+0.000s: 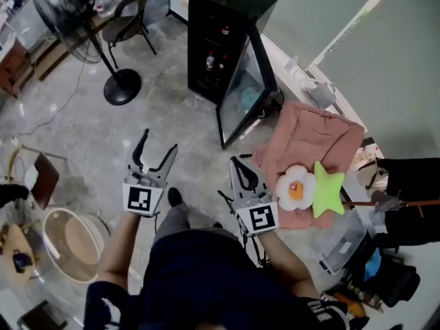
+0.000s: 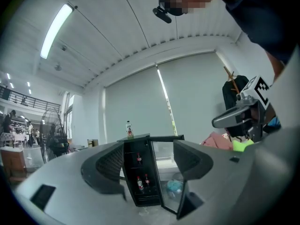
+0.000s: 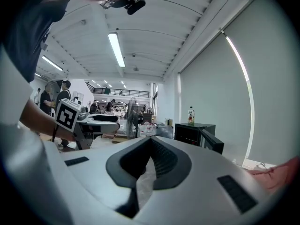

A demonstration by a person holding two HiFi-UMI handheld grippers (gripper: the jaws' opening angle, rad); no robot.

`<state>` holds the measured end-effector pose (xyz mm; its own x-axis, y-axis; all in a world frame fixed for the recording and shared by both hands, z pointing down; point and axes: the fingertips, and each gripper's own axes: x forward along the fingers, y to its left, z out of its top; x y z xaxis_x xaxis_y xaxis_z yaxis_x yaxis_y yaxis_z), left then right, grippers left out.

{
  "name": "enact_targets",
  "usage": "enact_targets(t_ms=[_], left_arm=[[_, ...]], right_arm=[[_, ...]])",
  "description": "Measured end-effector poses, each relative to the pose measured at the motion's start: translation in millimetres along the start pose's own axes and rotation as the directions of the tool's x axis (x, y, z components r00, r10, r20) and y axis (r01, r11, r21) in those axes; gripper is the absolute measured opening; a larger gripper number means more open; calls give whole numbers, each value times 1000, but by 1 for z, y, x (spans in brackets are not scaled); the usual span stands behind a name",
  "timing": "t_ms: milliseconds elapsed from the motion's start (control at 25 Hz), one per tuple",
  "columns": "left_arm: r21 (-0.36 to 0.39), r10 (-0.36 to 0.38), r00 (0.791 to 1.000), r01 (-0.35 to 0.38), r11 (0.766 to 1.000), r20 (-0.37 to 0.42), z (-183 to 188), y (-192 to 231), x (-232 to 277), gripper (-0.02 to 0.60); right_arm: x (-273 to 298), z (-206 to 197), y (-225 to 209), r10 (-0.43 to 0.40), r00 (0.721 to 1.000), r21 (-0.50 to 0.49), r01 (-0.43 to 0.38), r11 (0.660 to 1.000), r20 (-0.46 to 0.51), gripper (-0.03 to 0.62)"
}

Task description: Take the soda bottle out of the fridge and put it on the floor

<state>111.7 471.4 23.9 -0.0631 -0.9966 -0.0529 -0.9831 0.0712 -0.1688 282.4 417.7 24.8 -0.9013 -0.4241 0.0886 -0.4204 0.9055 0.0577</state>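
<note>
Upright in fridge, dark red-labelled soda bottles, left tongs apart, right tongs together, both empty

The floor is pale grey, glossy stone with mottled patches. A black standing fan rises from a round base, near a dark chair. A plain pale wall runs along the right. Overhead, a white ribbed ceiling carries a long strip light. A round beige tub sits at lower left.
</note>
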Motion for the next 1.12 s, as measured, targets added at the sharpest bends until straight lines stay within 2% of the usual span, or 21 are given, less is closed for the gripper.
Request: enact_targets(t_ms=[240, 440, 640, 760, 1120], left_arm=[[-28, -111, 994, 111, 993, -14, -23, 73, 66, 324], [-32, -167, 986, 166, 986, -19, -44, 107, 145, 324], [-21, -190, 982, 189, 982, -19, -66, 126, 234, 324], [-22, -198, 979, 197, 980, -48, -82, 134, 280, 324], [-2, -250, 965, 250, 968, -74, -124, 139, 411, 324]], right_arm=[[99, 8, 0, -98, 995, -1, 98, 995, -23, 18], [159, 5, -22, -133, 990, -6, 133, 991, -49, 18], [214, -9, -71, -171, 983, 18, 173, 985, -63, 18], [244, -18, -101, -199, 977, 35, 202, 979, -76, 18], [312, -31, -171, -288, 953, 51, 293, 955, -91, 18]])
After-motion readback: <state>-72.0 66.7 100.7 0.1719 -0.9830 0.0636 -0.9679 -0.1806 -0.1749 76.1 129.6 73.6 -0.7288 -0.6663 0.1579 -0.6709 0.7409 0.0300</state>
